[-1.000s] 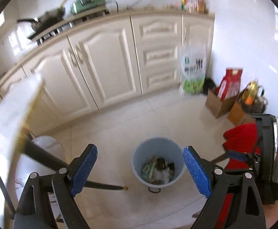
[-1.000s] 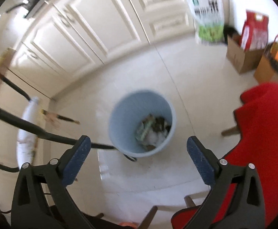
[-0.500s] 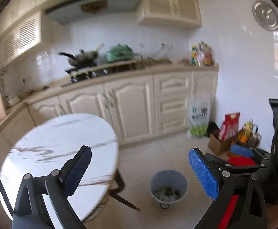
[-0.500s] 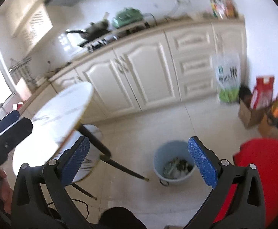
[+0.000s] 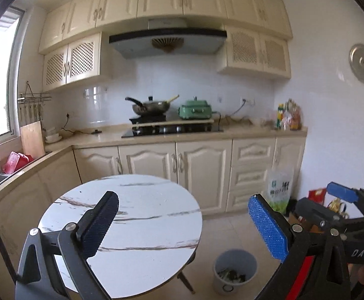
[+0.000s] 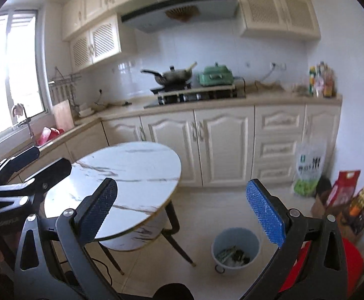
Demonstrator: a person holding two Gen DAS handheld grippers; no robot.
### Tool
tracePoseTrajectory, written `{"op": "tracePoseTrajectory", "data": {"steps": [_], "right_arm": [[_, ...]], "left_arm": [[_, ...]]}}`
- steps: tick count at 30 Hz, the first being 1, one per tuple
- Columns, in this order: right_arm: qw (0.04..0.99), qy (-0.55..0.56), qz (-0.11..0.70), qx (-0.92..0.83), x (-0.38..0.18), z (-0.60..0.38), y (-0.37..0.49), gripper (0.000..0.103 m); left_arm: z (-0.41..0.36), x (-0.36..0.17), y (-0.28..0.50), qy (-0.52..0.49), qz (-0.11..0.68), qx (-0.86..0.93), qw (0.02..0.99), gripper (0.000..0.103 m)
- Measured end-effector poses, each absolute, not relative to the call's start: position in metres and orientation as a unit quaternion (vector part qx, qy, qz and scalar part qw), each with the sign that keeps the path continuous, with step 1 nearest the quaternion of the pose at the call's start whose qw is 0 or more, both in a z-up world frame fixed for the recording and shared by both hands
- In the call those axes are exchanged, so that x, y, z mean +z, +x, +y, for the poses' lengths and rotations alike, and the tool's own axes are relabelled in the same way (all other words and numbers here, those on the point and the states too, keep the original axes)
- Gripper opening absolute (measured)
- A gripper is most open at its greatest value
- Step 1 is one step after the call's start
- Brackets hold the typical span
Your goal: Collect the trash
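Holding nothing, your left gripper (image 5: 182, 227) and right gripper (image 6: 182, 215) gape wide above the marble table (image 5: 142, 215). Trash (mixed scraps) lies in the blue bin (image 6: 235, 243) on the floor.

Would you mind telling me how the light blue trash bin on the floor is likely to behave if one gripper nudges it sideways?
The trash bin looks like thin plastic holding only a little trash, so it is probably light. On the smooth tiled floor it would likely slide easily. A push near its rim might tip it.
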State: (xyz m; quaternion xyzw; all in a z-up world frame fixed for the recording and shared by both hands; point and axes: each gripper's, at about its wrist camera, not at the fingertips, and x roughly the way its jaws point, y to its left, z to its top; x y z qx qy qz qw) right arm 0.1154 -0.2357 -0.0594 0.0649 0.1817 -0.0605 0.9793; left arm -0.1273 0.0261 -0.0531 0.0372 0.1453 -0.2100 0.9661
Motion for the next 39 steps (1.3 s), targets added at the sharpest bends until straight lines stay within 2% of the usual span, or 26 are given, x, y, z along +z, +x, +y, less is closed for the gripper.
{"op": "tracePoseTrajectory", "data": {"steps": [6,11,15,21,29,39], "right_arm": [[0.986,0.040,0.143,-0.078,-0.041,-0.220,0.088,0.103],[0.990,0.013,0.097,-0.100,-0.030,-0.212,0.066,0.103],[0.990,0.019,0.091,-0.105,-0.031,-0.215,0.061,0.103],[0.986,0.039,0.118,-0.111,-0.047,-0.232,0.065,0.103],[0.980,0.060,0.144,-0.121,-0.064,-0.258,0.065,0.103],[0.981,0.068,0.132,-0.124,-0.064,-0.272,0.058,0.103]], "left_arm": [[0.042,-0.052,-0.175,0.026,0.126,-0.214,0.968,0.102],[0.046,-0.054,-0.213,0.025,0.075,-0.227,0.971,0.103],[0.051,-0.064,-0.233,0.032,0.083,-0.232,0.969,0.103],[0.036,-0.074,-0.223,0.058,0.109,-0.234,0.964,0.102],[-0.004,-0.055,-0.167,0.076,0.141,-0.237,0.958,0.103],[-0.011,-0.033,-0.136,0.081,0.131,-0.243,0.958,0.103]]}}
